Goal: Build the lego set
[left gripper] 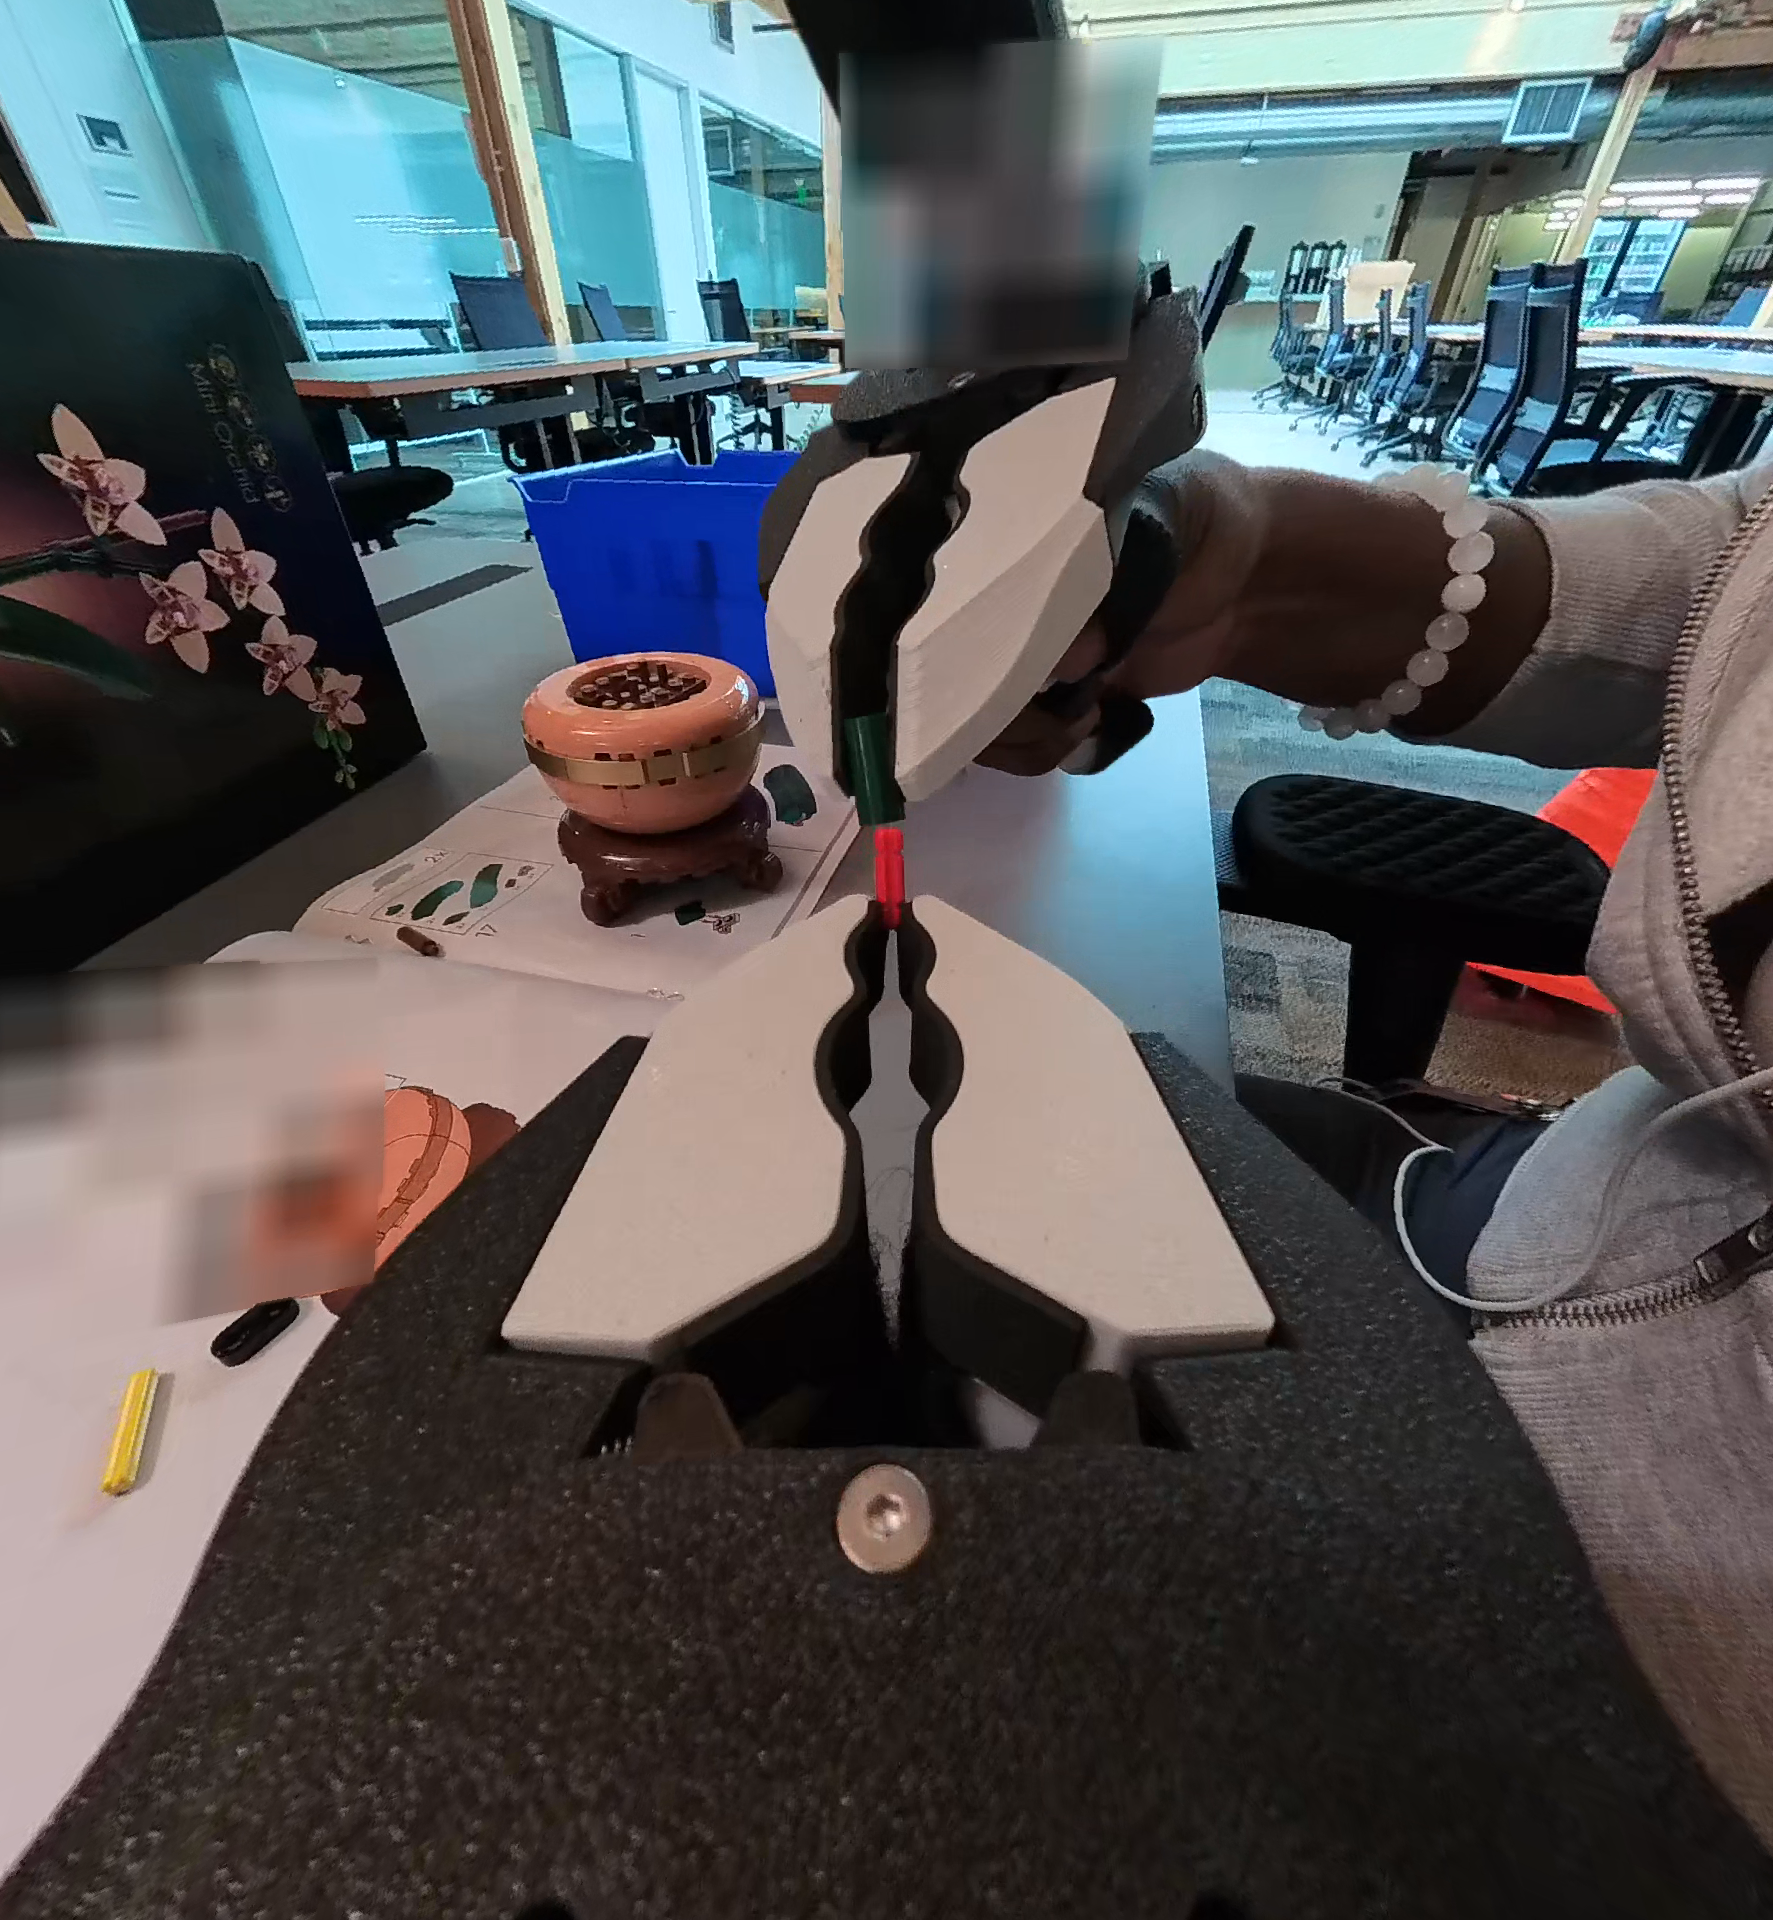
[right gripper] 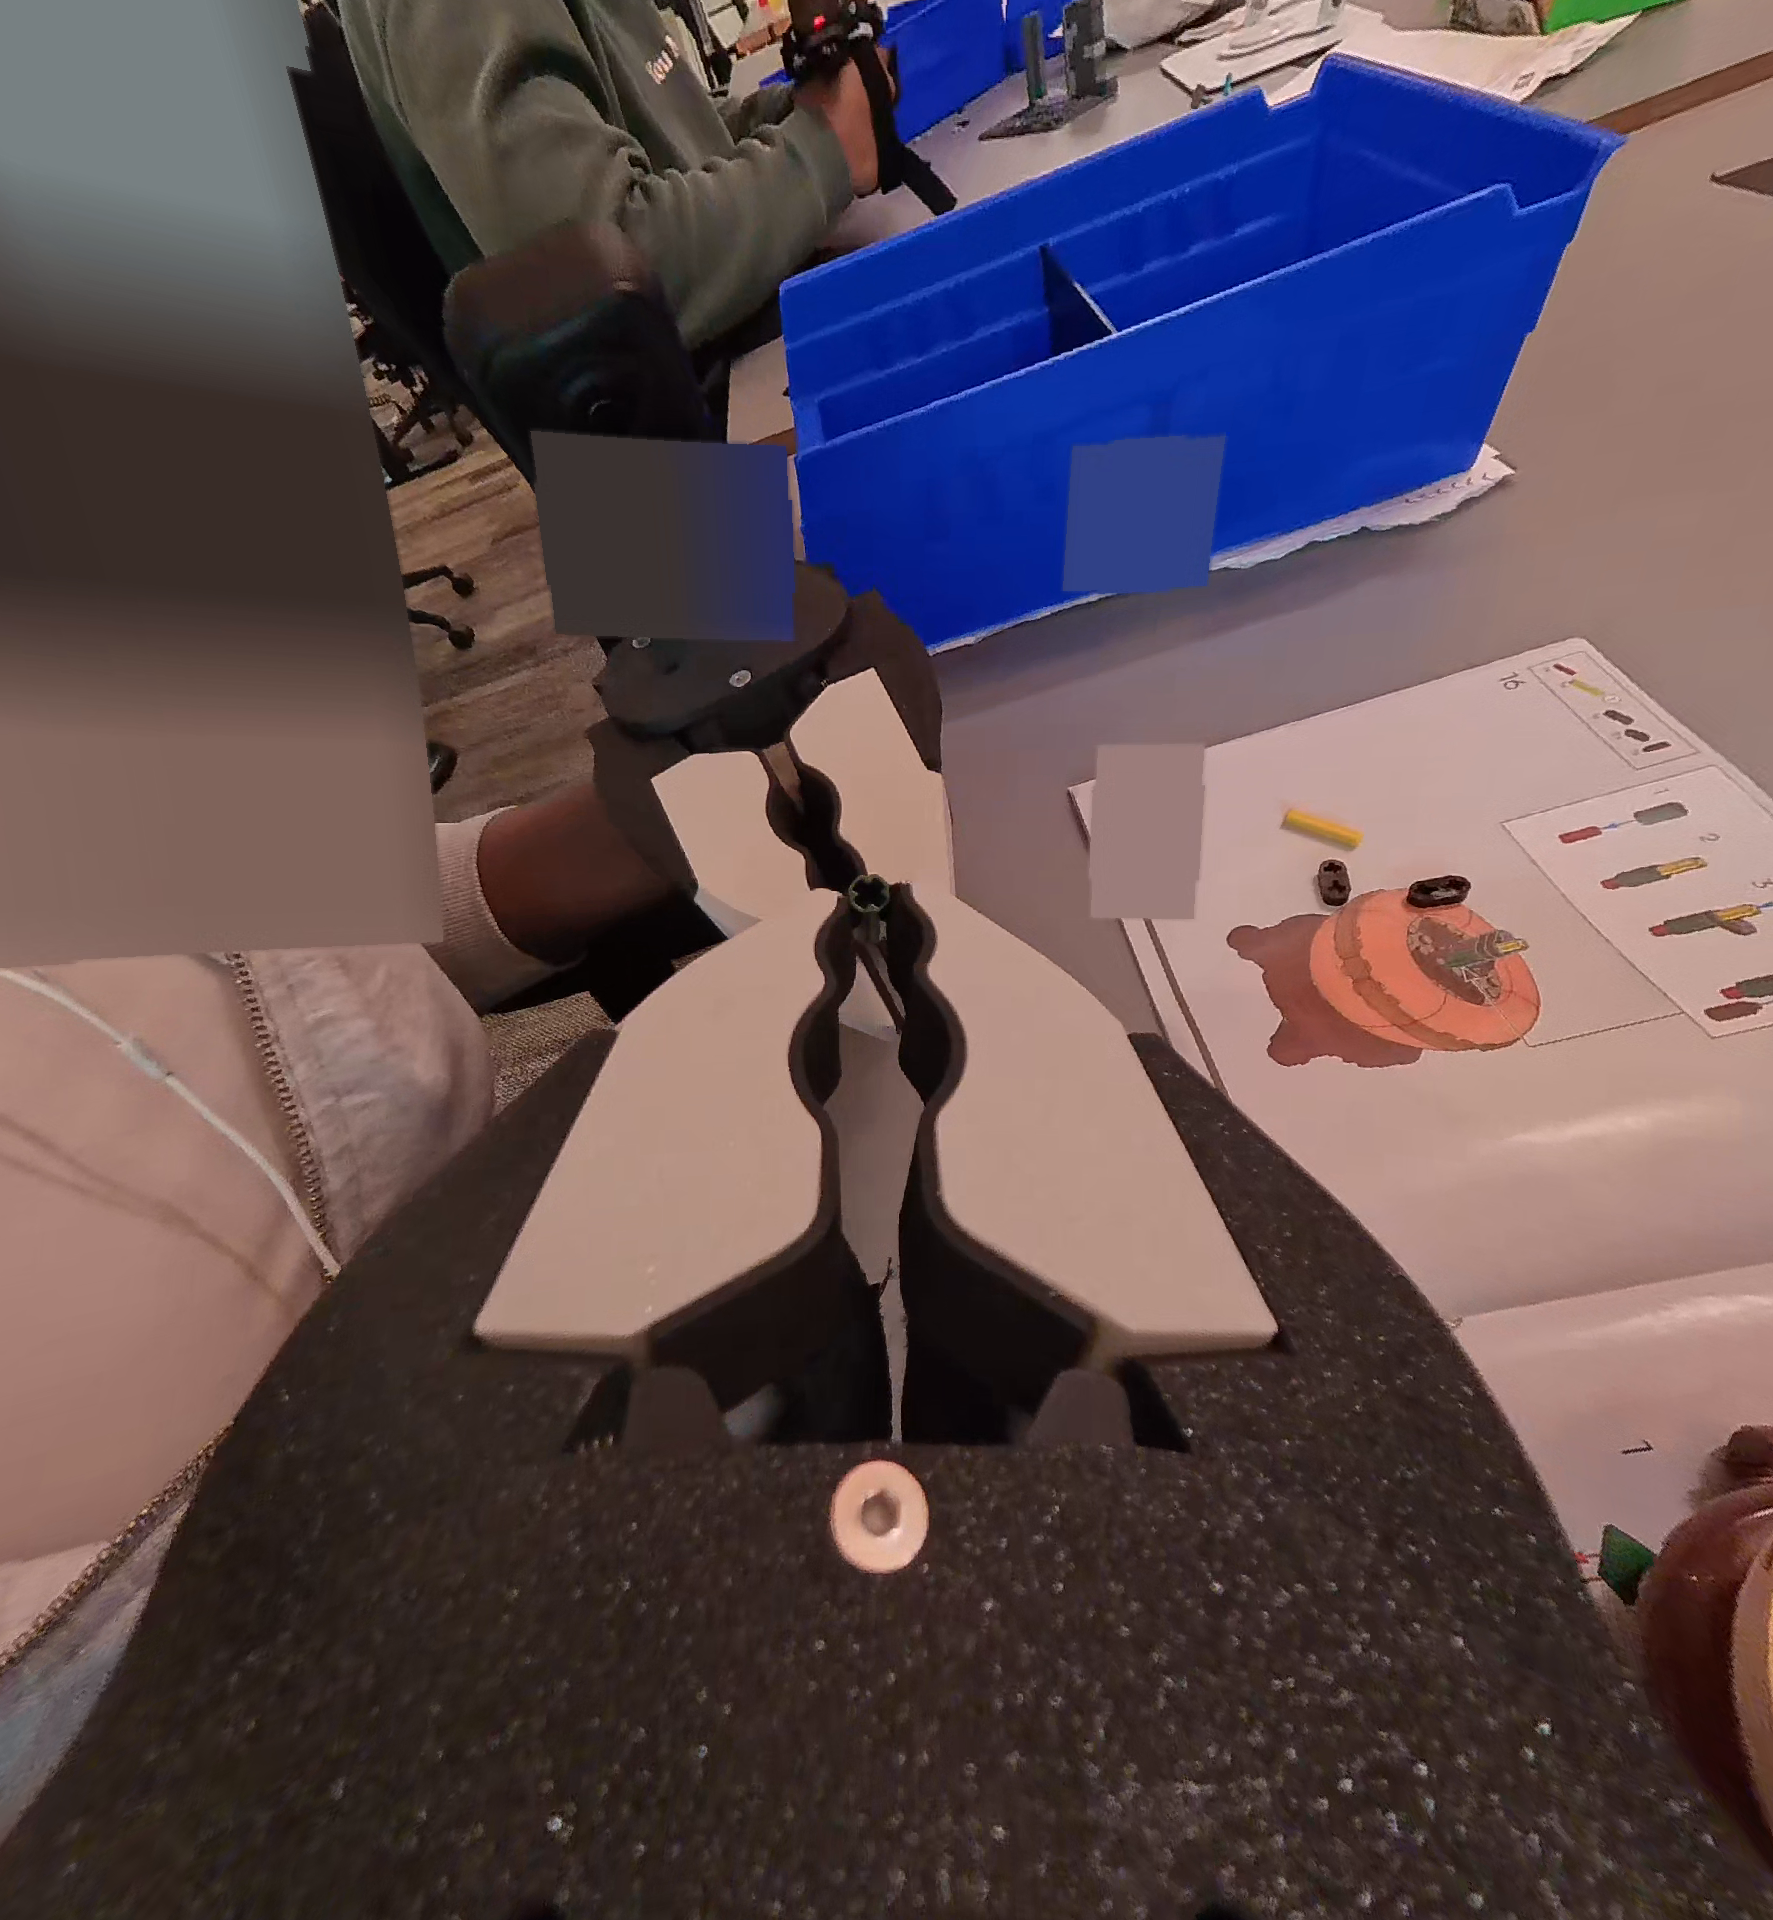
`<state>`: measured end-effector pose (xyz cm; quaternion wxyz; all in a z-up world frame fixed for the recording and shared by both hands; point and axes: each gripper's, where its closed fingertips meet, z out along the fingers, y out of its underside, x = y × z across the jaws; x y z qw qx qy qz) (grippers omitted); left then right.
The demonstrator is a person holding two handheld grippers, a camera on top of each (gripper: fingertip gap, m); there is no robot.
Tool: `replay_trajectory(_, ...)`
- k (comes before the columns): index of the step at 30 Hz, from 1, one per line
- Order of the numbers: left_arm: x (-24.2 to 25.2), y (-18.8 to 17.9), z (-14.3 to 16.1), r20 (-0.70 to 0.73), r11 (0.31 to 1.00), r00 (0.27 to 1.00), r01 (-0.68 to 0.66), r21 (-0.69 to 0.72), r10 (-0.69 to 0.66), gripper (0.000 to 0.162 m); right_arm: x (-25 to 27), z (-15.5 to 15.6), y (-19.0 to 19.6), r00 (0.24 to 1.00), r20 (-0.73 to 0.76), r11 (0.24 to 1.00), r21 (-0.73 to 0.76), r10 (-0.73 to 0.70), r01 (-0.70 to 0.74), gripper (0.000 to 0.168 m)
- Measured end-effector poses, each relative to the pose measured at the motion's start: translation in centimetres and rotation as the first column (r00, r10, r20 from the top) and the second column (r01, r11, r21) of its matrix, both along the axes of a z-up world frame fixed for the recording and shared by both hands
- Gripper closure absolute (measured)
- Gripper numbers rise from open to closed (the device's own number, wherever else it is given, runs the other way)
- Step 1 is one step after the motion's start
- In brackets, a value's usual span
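My left gripper (left gripper: 887,916) is shut on the lower end of a short red pin (left gripper: 888,868) and holds it above the table. My right gripper (left gripper: 871,779) comes down from above, shut on a dark green connector (left gripper: 874,764). The pin's top end meets the connector's bottom end. In the right wrist view, my right gripper (right gripper: 868,906) grips the green connector (right gripper: 868,894), seen end-on. The left gripper's white fingers (right gripper: 892,769) are just beyond it, and the red pin is hidden there.
A peach pot on a brown stand (left gripper: 643,758) sits on the open instruction booklet (left gripper: 549,914). On the booklet (right gripper: 1484,935) lie a yellow axle (right gripper: 1321,828) and two black pieces (right gripper: 1438,890). A blue bin (right gripper: 1225,343) and the dark set box (left gripper: 134,571) stand behind. Another person sits beyond. Left and right tips are no more than a few centimetres apart.
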<state>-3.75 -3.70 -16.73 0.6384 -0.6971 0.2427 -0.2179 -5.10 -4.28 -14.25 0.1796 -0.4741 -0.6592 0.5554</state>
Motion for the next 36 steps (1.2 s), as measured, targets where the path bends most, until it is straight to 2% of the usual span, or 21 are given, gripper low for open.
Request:
replay_trajectory(6, 0.3, 0.1, -0.4, -0.042, 1.0, 0.999, -0.007, -0.011, 0.007, 0.161, 0.1, -0.2, -0.2, 1.0, 0.009, 1.0, 0.016, 0.01, -0.01, 0.162)
replay_trajectory(18, 0.2, 0.1, -0.3, -0.02, 1.0, 1.0, -0.004, -0.014, 0.004, 0.161, -0.1, -0.1, -0.2, 1.0, -0.015, 1.0, 0.015, 0.007, -0.007, 0.162)
replay_trajectory(23, 0.3, 0.1, -0.3, -0.007, 1.0, 1.0, 0.007, -0.026, -0.007, 0.161, 0.2, -0.1, -0.1, 0.997, -0.07, 1.0, 0.019, 0.023, -0.021, 0.162)
replay_trajectory(29, 0.6, -0.3, -0.3, 0.023, 0.997, 0.998, 0.062, -0.043, -0.061, 0.161, 0.3, -0.2, -0.7, 0.976, -0.183, 0.987, 0.135, 0.116, -0.092, 0.162)
replay_trajectory(36, 1.0, -0.9, -0.2, 0.028, 0.992, 0.993, 0.119, -0.036, -0.118, 0.161, 0.6, -0.2, -1.3, 0.949, -0.202, 0.967, 0.132, 0.243, -0.22, 0.162)
